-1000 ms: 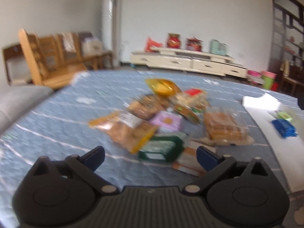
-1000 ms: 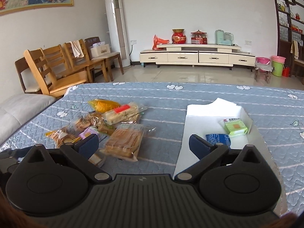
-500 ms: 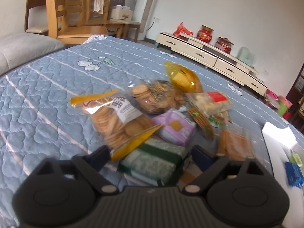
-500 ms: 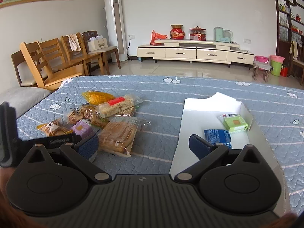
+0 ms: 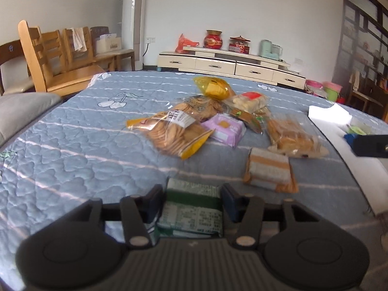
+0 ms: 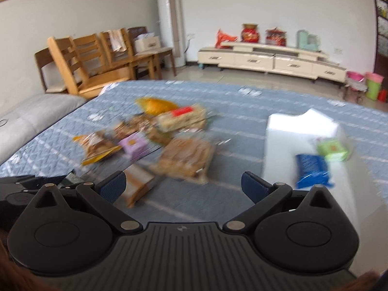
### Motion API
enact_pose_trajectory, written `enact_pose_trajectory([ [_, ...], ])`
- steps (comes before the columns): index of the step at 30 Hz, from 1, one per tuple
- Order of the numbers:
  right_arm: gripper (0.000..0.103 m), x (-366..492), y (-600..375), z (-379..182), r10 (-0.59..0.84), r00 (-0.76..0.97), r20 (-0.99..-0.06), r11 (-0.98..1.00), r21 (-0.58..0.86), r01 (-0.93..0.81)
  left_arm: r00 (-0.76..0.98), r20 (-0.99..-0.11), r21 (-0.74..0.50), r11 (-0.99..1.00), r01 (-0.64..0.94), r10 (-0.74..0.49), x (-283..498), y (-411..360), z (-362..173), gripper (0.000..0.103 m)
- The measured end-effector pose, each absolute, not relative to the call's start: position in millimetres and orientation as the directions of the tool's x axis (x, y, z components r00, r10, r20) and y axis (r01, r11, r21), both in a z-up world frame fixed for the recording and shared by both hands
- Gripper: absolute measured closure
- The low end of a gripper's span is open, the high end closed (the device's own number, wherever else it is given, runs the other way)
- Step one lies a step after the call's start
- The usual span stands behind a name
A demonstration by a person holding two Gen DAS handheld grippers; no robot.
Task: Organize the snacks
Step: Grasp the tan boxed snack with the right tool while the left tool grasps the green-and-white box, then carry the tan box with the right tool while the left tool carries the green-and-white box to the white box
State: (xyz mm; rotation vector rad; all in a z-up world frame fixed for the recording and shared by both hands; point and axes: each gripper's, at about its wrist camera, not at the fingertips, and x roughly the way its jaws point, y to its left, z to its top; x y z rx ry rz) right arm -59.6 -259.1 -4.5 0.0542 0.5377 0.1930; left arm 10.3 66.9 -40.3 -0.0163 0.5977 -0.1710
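Note:
My left gripper (image 5: 191, 202) is shut on a green and white snack pack (image 5: 191, 208), held just above the blue quilted table (image 5: 72, 145). Ahead lies a pile of snacks: a yellow cracker bag (image 5: 173, 133), a purple pack (image 5: 224, 128), an orange striped pack (image 5: 269, 169), a clear biscuit bag (image 5: 291, 135). My right gripper (image 6: 183, 186) is open and empty, over the table between the pile (image 6: 184, 155) and the white box (image 6: 286, 145). The box holds a blue pack (image 6: 311, 169) and a light green pack (image 6: 332, 149). The right wrist view is blurred.
The white box (image 5: 339, 126) sits at the table's right side. Wooden chairs (image 5: 55, 58) stand beyond the far left corner, a grey cushion (image 5: 21, 106) at the left edge. A low cream cabinet (image 5: 230, 65) lines the back wall. My left gripper shows at lower left in the right wrist view (image 6: 29, 184).
My left gripper has closed on the green and white pack and pulled it back out of the pile. My right gripper has shifted and its view is now blurred; it stays open.

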Motion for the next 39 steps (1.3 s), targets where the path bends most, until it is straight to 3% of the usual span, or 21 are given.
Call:
enact_pose_trajectory([
  [1,0.000,-59.2,-254.2,-6.7,0.210,0.833,-0.513,0.978,0.107,-0.181,0.815,-0.556,-0.062,0.986,0.152,-0.161,9.7,68.4,-40.4,0.029],
  [5,0.000,-53.6,-233.6,-16.5,0.238,0.804,-0.544,0.971,0.111,-0.212,0.808,-0.566,-0.028,0.983,0.181,-0.165,12.2,63.3,-45.0,0.029],
  [9,0.000,-43.1,-219.7,-21.8,0.254,0.786,-0.564,0.967,0.155,-0.201,0.808,-0.569,0.010,0.981,0.193,-0.153,7.0,58.8,-51.1,0.051],
  [16,0.000,-8.5,-193.8,-40.1,0.210,0.766,-0.608,0.972,0.213,-0.098,0.839,-0.537,-0.009,0.995,0.095,-0.085,5.1,76.5,-38.2,0.052],
  [22,0.000,24.0,-166.3,-54.9,0.152,0.744,-0.651,0.987,0.146,-0.074,0.847,-0.530,-0.017,0.998,0.052,-0.053,7.1,81.6,-29.7,0.052],
  [24,0.024,24.8,-162.8,-56.1,0.115,0.762,-0.637,0.993,0.094,-0.071,0.844,-0.533,-0.032,0.999,0.044,-0.054,7.3,82.1,-29.0,0.052],
  [25,0.026,23.8,-164.3,-54.8,0.118,0.765,-0.633,0.993,0.085,-0.083,0.843,-0.535,-0.041,0.998,0.044,-0.060,6.9,82.0,-28.6,0.052],
  [39,0.032,-49.1,-224.2,-16.1,0.151,0.822,-0.549,0.988,0.048,-0.150,0.851,-0.514,-0.070,0.994,0.085,-0.109,-10.8,54.2,-6.1,0.052],
])
